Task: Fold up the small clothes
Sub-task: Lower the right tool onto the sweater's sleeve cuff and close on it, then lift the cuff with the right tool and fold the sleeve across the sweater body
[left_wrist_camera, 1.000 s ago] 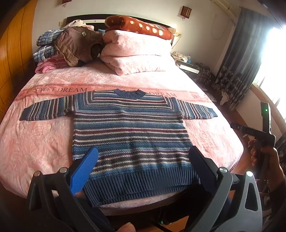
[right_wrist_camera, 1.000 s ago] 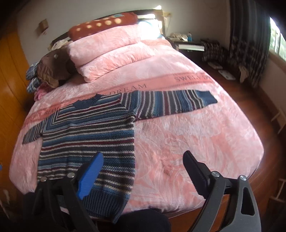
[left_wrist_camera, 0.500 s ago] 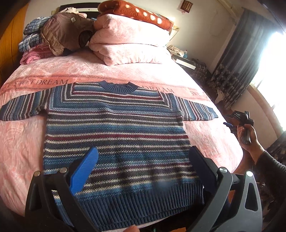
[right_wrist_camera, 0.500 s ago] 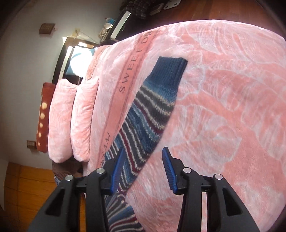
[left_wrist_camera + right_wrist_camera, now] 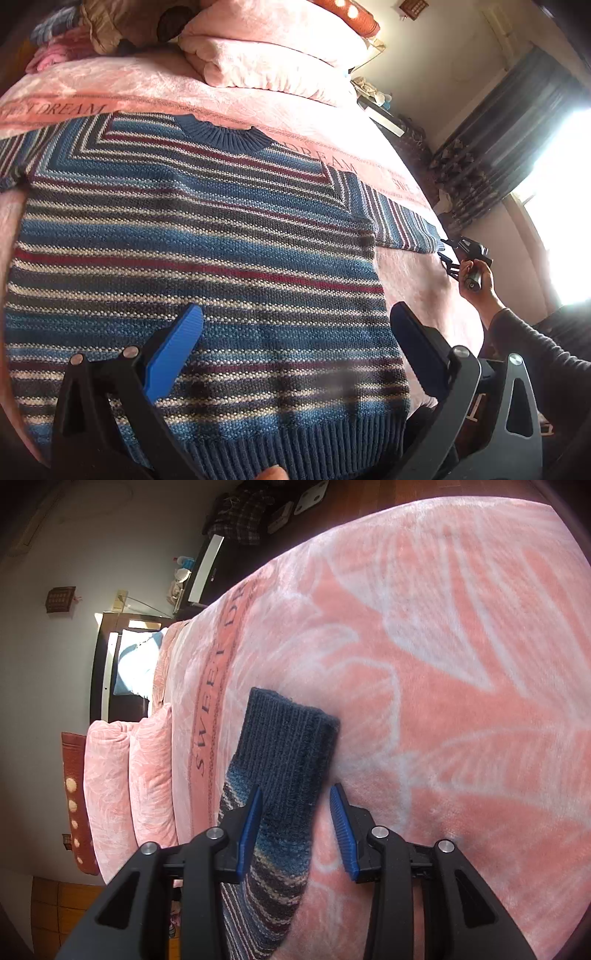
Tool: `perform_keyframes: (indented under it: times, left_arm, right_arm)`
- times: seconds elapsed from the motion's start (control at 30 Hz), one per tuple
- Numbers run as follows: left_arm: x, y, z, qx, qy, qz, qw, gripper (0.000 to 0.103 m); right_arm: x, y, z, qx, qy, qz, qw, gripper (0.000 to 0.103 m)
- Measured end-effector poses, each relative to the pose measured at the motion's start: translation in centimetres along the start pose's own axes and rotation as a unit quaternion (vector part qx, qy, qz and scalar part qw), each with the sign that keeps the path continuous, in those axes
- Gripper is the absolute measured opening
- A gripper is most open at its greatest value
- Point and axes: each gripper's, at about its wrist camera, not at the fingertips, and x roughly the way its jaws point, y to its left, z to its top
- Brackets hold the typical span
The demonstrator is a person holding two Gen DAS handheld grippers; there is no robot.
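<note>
**Sleeve cuff between the right jaws**

The striped sweater lies flat on the pink bed, collar toward the pillows. The left gripper hovers over the sweater's lower body, jaws spread wide and holding nothing. The right gripper straddles the sweater's sleeve cuff; its jaws stand apart, one blue pad beside the knit, not yet clamped.

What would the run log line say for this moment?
phase: reach sleeve | right gripper: open, straddling sweater cuff | left gripper: open above sweater | blanket
</note>
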Motion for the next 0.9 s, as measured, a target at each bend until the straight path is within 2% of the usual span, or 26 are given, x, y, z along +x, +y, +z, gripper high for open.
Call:
perform_keyframes:
  times: [0.1, 0.17, 0.2, 0.23, 0.3, 0.47, 0.6, 0.73, 0.9]
  left_arm:
    - [0.8, 1.2, 0.0, -0.042, 0.008, -0.032, 0.9986, 0.100]
    - [1.5, 2.1, 0.0, -0.071, 0.021, -0.040, 0.9965, 0.100]
    - [1.7, 2.5, -0.1, -0.084, 0.027, -0.041, 0.9953, 0.100]
    - [1.8, 2.9, -0.1, -0.094, 0.029, -0.042, 0.9942, 0.100]
    - [1.6, 3.4, -0.3, -0.106, 0.030, -0.043, 0.9930, 0.100]
    - [-0.5, 3.9, -0.4, -0.101, 0.019, -0.033, 0.9941, 0.100]
    - [-2.7, 4.0, -0.3, -0.093, -0.001, -0.029, 0.9952, 0.100]
    - [-5.0, 4.1, -0.1, -0.091, -0.019, -0.030, 0.9952, 0.100]
    - [-7.1, 4.4, 0.3, -0.096, -0.056, -0.035, 0.9931, 0.100]
  right_arm:
    - [0.4, 0.2, 0.2, -0.007, 0.000, 0.004, 1.000, 0.038]
    - [0.5, 0.6, 0.2, -0.016, 0.001, -0.001, 1.000, 0.038]
    - [0.5, 0.9, 0.2, -0.021, 0.001, -0.004, 1.000, 0.035]
    - [0.5, 1.2, 0.2, -0.028, 0.000, -0.011, 1.000, 0.026]
    - [-0.1, 2.1, 0.2, -0.046, -0.009, -0.020, 0.999, 0.014]
    - [-2.8, 7.8, -1.2, -0.114, -0.033, -0.022, 0.993, 0.011]
    - [-5.8, 15.2, -5.3, -0.202, -0.052, -0.011, 0.978, 0.011]
    - [-7.7, 22.3, -11.0, -0.285, -0.060, 0.006, 0.957, 0.011]
    - [-7.7, 28.2, -18.5, -0.357, -0.055, 0.021, 0.932, 0.011]
